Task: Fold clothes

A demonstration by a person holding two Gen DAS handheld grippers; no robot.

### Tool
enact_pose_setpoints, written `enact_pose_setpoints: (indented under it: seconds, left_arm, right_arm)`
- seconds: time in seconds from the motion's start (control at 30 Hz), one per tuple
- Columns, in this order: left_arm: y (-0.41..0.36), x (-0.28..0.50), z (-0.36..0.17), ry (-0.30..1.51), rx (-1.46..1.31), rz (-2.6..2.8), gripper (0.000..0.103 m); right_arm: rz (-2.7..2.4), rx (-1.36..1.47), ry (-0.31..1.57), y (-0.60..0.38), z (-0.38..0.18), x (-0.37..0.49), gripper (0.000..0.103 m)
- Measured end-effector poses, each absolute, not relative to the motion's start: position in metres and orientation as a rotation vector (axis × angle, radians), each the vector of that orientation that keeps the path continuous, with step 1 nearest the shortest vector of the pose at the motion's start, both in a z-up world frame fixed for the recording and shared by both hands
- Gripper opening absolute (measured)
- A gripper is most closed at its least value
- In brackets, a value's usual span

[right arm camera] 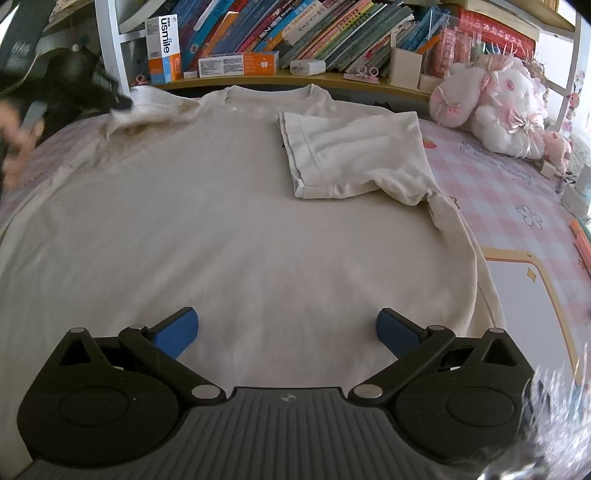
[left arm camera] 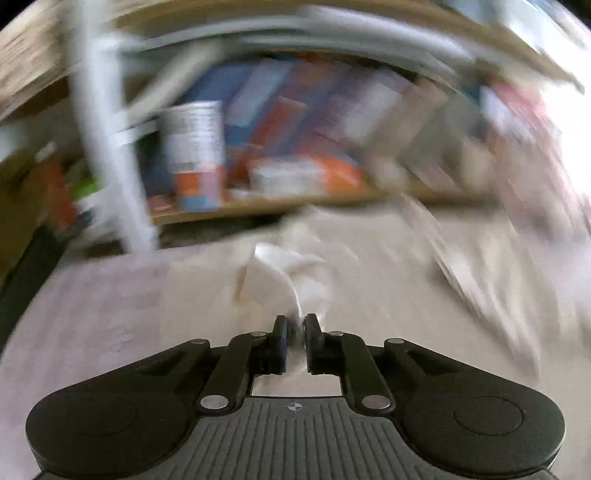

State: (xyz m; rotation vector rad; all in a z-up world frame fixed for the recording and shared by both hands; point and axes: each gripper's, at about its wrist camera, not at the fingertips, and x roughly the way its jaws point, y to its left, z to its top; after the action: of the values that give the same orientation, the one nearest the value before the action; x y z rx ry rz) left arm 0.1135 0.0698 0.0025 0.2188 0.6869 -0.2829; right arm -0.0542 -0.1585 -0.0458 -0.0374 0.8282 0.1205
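- Far left of the right wrist view, the person's hand [right arm camera: 16, 142] carries the left gripper [right arm camera: 120, 101] to the T-shirt's left sleeve [right arm camera: 147, 107].
- In the blurred left wrist view, the left gripper [left arm camera: 295, 334] has its jaws pinched on a white fold of that sleeve [left arm camera: 275, 275].
- The cream T-shirt [right arm camera: 229, 229] lies spread flat on the pink checked bedsheet [right arm camera: 517, 206], collar toward the bookshelf [right arm camera: 295, 33].
- Its right sleeve [right arm camera: 351, 155] is folded inward onto the chest.
- The right gripper [right arm camera: 287, 332] hovers over the hem, blue pads [right arm camera: 177, 332] wide apart, nothing between them.
- Pink plush toys [right arm camera: 495, 107] sit at the right.
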Motion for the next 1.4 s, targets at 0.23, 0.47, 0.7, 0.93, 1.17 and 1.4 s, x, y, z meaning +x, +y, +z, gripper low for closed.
enact_pose_setpoints:
  seconds: [0.23,0.47,0.7,0.93,1.17,1.4]
  left_arm:
    - [0.075,0.103,-0.009,0.812,0.191,-0.491,0.029]
    - [0.059,0.179,-0.006,0.758,0.189,-0.275,0.040]
    - [0.019,0.216,-0.044,0.744,0.326,-0.150,0.019]
    - [0.024,0.210,-0.033,0.685,0.228,-0.189,0.014]
    - [0.096,0.206,-0.019,0.697,0.000,-0.180,0.043]
    - [0.191,0.192,-0.023,0.834,-0.134,-0.123,0.044]
  right_arm:
    - [0.126,-0.040,0.827,-0.159,-0.045,-0.053,0.103]
    - [0.124,-0.041,0.825,-0.158,-0.046,-0.053,0.103]
    - [0.130,-0.044,0.831,-0.158,-0.044,-0.053,0.103]
    - [0.132,-0.044,0.827,-0.158,-0.044,-0.055,0.103]
    - [0.118,-0.040,0.840,-0.156,-0.043,-0.053,0.103]
    - [0.072,-0.020,0.854,-0.154,-0.043,-0.052,0.103]
